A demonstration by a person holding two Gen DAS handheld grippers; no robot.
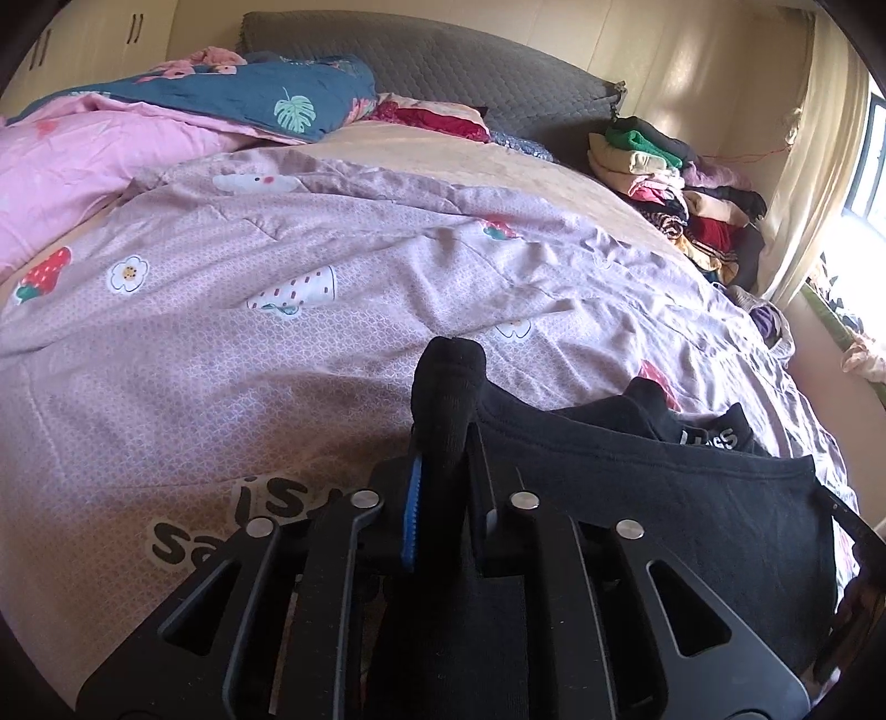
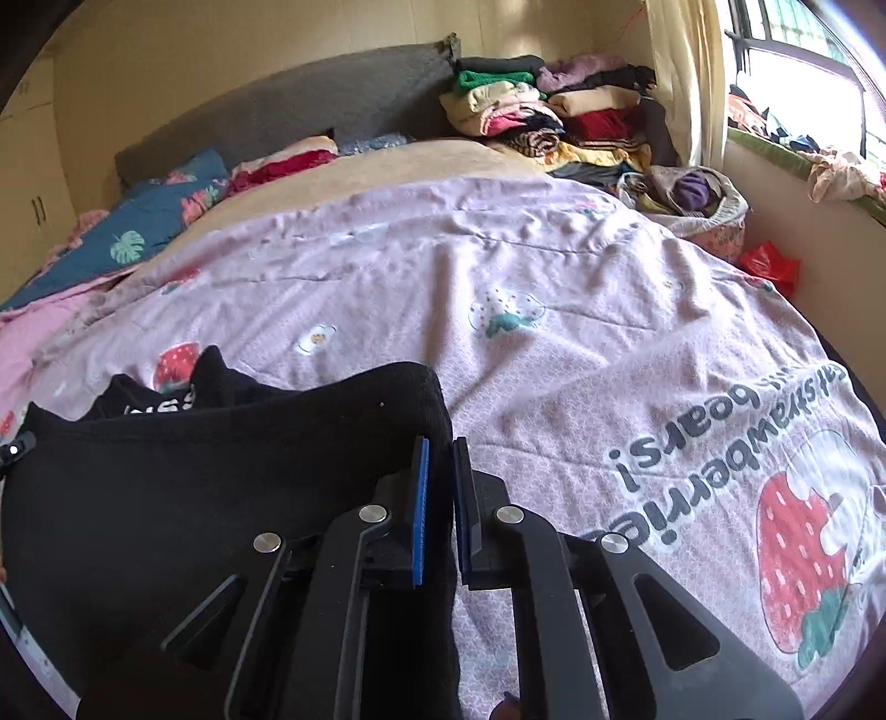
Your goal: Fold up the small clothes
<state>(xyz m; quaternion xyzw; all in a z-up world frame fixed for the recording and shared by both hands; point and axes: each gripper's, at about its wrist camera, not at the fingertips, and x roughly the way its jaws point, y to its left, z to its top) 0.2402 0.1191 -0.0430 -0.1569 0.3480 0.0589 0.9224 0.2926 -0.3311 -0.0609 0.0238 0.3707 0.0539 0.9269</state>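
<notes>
Both of my grippers are clamped on one black garment [image 1: 664, 498] that lies spread over the pink printed quilt [image 1: 277, 332] on the bed. My left gripper [image 1: 443, 443] pinches a bunched corner of it, and a knob of black cloth sticks up past the fingertips, hiding the gap between the blue pads. My right gripper [image 2: 440, 487] nips the opposite corner, its pads nearly together with the cloth's edge running between them.

Only the left view shows the wardrobe doors [image 1: 83, 39] at the far left and the pink duvet [image 1: 83, 149] under the blue leaf-print blanket [image 1: 266, 94]. Only the right view shows the big strawberry print [image 2: 797, 554] with upside-down lettering, the red bag [image 2: 769, 266] beside the bed, and the clothes on the window ledge [image 2: 803, 155]. Both views catch the stacked folded clothes [image 2: 554, 122] by the grey headboard [image 2: 304, 111].

Both tools sit low and near level, pointing toward the headboard, the garment stretched between them.
</notes>
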